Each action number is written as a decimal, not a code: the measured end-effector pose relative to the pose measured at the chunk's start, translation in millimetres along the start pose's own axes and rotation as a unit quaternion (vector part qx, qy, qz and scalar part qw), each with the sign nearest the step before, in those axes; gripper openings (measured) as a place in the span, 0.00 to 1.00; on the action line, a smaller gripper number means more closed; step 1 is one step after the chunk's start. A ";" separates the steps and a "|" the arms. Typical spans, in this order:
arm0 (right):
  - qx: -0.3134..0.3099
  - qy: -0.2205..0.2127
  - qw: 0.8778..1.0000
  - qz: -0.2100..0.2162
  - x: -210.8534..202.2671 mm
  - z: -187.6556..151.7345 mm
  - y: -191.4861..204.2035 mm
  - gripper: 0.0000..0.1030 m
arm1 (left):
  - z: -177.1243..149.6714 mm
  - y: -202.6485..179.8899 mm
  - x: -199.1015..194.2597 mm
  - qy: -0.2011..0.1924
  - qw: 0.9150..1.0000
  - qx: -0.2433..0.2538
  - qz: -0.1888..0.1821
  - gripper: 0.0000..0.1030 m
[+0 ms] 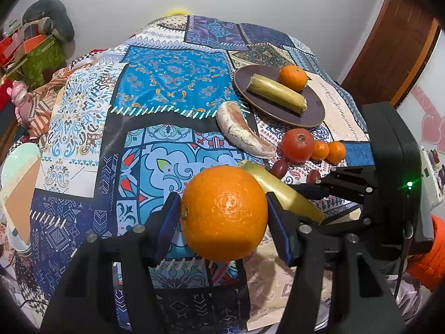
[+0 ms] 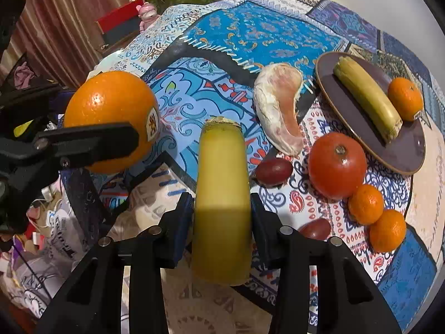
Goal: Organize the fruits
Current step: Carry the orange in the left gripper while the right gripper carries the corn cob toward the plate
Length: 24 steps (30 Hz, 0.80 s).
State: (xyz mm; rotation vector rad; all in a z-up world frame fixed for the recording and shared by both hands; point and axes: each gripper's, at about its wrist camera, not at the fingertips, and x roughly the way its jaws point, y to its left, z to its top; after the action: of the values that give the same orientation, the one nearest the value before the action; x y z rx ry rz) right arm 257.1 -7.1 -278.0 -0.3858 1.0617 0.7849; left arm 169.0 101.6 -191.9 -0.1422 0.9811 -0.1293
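From the left wrist view, the left gripper (image 1: 224,217) has its fingers closed on a big orange (image 1: 224,213), lifted above the tablecloth (image 1: 172,83); farther back a plate (image 1: 314,111) holds a yellow stalk and a small orange (side by side).

From the right wrist view, the right gripper (image 2: 222,222) pinches a cane piece (image 2: 222,194) clear of the table; a tomato (image 2: 337,165) and pomelo wedge (image 2: 278,111) lie near the plate.

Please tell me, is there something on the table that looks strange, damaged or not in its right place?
Yes. The pomelo segment lies peeled and bare on the tablecloth beside the brown plate, its white pith ragged. The tomato, two small mandarins and two dark red fruits also sit loose on the cloth, off the plate.
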 end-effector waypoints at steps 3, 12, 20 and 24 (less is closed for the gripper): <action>0.009 -0.010 1.000 0.007 -3.8 -0.3 -2.4 0.34 | 1.3 -1.7 -1.6 -0.003 1.000 0.000 -0.003 0.59; 0.044 -0.067 0.997 0.003 -43.2 -9.7 -22.0 0.33 | 17.8 -16.1 -5.6 -0.019 1.000 0.010 -0.004 0.59; 0.082 -0.116 0.990 -0.016 -82.9 -6.8 -64.5 0.34 | 50.6 -36.9 0.4 -0.035 0.999 0.019 -0.005 0.59; 0.098 -0.136 0.985 -0.033 -97.5 -6.0 -85.4 0.34 | 67.2 -46.5 6.4 -0.038 0.999 0.029 -0.006 0.59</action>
State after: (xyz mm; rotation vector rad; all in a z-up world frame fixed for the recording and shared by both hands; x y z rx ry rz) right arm 291.0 -106.0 -201.1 -0.1399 0.8567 0.6453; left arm 226.5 58.9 -152.1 -0.0993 0.8995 -0.1623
